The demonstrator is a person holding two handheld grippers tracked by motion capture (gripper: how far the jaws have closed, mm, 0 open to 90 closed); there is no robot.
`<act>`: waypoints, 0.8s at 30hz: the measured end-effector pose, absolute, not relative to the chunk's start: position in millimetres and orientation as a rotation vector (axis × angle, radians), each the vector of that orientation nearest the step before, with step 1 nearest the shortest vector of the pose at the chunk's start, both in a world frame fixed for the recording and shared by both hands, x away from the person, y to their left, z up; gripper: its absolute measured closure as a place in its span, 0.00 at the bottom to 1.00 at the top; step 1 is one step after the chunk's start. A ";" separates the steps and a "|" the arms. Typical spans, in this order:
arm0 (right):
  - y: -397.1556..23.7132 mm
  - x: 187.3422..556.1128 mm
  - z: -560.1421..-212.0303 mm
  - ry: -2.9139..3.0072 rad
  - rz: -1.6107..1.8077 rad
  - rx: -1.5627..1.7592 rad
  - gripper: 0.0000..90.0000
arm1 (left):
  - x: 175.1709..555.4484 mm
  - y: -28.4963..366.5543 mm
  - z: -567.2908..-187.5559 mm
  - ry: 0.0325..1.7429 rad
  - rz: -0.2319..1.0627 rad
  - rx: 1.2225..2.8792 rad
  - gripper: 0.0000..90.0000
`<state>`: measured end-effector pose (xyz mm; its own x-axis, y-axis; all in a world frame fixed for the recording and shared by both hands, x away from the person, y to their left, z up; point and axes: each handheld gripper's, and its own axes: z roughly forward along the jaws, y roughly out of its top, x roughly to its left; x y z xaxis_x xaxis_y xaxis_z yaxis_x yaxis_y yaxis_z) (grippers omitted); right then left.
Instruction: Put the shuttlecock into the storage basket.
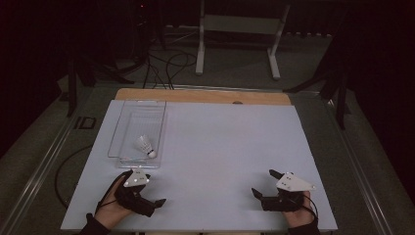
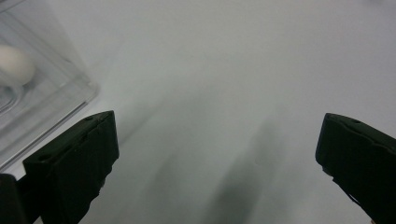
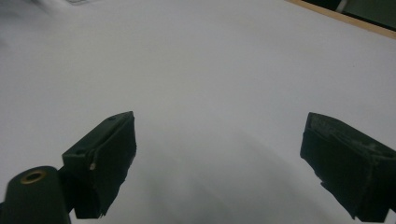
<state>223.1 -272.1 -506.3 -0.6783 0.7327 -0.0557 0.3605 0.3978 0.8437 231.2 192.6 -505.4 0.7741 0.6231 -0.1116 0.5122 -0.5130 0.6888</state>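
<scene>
A white shuttlecock [image 1: 144, 146] lies in the near end of a clear plastic tray [image 1: 116, 128] on the left of the white table sheet [image 1: 220, 142]. My left gripper [image 1: 143, 188] is held low just in front of the tray's near end, open, with nothing between its fingers. In the left gripper view the gripper [image 2: 219, 126] has its jaws wide apart over bare sheet, the tray's corner [image 2: 60, 88] is at the left, and the shuttlecock's round cork [image 2: 14, 63] shows through the wall. My right gripper [image 1: 264, 182] [image 3: 220, 123] is open and empty near the front right.
A wooden strip [image 1: 205, 96] [image 3: 345, 18] borders the far edge of the sheet. Beyond the table are a white metal stand [image 1: 237, 29] and cables [image 1: 166, 63] on the floor. A metal rail [image 1: 44, 166] runs along the left side.
</scene>
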 end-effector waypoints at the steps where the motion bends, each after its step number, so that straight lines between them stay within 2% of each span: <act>1: -271.8 223.3 -506.6 2.244 1.195 0.935 0.12 | 229.6 196.4 -507.5 0.870 0.213 2.208 0.00; 24: -272.0 223.7 -506.9 2.245 1.202 0.935 0.12 | 220.2 209.0 -517.0 1.016 0.358 2.075 0.00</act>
<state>223.7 -272.0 -506.9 -0.6826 0.7289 -0.0525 0.3607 0.3985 0.8433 220.2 209.0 -517.0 0.6403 0.7637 -0.0824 0.5430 -0.3742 0.7518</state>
